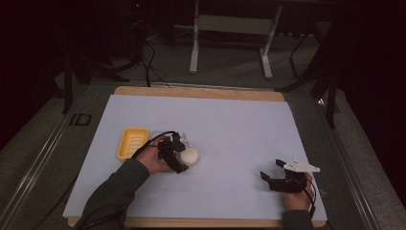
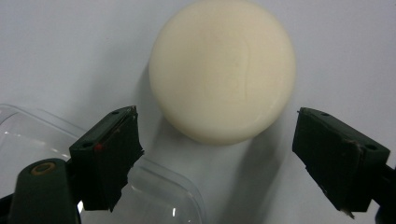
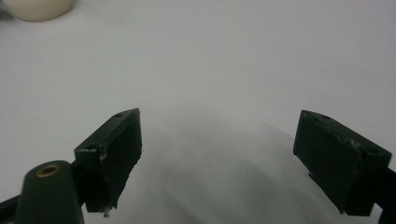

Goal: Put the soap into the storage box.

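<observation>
Left gripper [image 2: 217, 154] is down over the white sheet [image 1: 230, 129], jaws wide apart and holding nothing. A cream round object [image 2: 223, 70], likely a soap bar or a smooth puck, lies flat on the sheet just ahead of the jaw tips and roughly centred on the gap. It is not between the pads yet, and not touching either jaw as far as I can tell. A clear plastic lid or tray [image 2: 154, 191] sits under and behind the jaw on the left of that view, its rim very near the pad.

Right gripper [image 3: 217, 154] is parked well apart, jaws open and empty over bare sheet. The cream object [image 3: 37, 8] is far off beyond its jaw tips, at the top left of that view. A yellow tray [image 1: 132, 142] sits behind the left hand [image 1: 158, 160] in the high view.

Risks, as judgement:
- The object looks smooth and rounded, so closing on its near edge instead of its widest part could squirt it forward out of the gap.
- The gap looks only a little wider than the object, so an off-centre advance may nudge it with one jaw and slide it on the sheet.
- The jaw beside the clear piece could snag or drag its rim on closing.
- A low profile makes it easy for the pads to ride over the top.
</observation>
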The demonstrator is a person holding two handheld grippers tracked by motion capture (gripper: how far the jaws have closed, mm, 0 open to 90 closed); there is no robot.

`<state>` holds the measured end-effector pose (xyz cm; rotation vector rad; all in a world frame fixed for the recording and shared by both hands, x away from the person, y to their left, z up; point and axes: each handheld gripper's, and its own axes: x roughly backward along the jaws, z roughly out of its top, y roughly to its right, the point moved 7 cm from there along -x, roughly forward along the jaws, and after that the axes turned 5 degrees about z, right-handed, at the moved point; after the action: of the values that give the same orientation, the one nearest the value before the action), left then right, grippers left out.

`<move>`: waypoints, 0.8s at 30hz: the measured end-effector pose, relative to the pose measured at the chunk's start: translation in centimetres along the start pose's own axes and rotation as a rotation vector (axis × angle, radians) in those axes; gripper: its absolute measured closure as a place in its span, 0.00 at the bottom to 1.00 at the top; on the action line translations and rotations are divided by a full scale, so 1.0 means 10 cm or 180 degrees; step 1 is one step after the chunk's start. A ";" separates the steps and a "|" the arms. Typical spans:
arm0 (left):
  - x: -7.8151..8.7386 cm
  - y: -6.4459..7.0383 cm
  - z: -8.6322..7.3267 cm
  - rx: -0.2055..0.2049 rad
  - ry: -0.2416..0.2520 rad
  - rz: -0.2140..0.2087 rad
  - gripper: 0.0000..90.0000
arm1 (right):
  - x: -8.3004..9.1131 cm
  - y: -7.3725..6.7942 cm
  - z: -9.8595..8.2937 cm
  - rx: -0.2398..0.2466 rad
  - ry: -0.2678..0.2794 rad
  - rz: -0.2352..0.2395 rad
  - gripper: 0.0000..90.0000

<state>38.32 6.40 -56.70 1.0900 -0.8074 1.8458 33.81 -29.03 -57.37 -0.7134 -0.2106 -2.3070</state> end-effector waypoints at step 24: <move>-0.13 -0.02 0.11 -0.0029 -0.0186 -0.0077 0.17 | 0.00 0.00 0.00 0.0005 -0.0005 0.0004 0.17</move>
<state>39.26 5.14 -57.40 1.1478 -0.8321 1.7959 33.82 -29.02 -57.38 -0.7145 -0.2127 -2.3047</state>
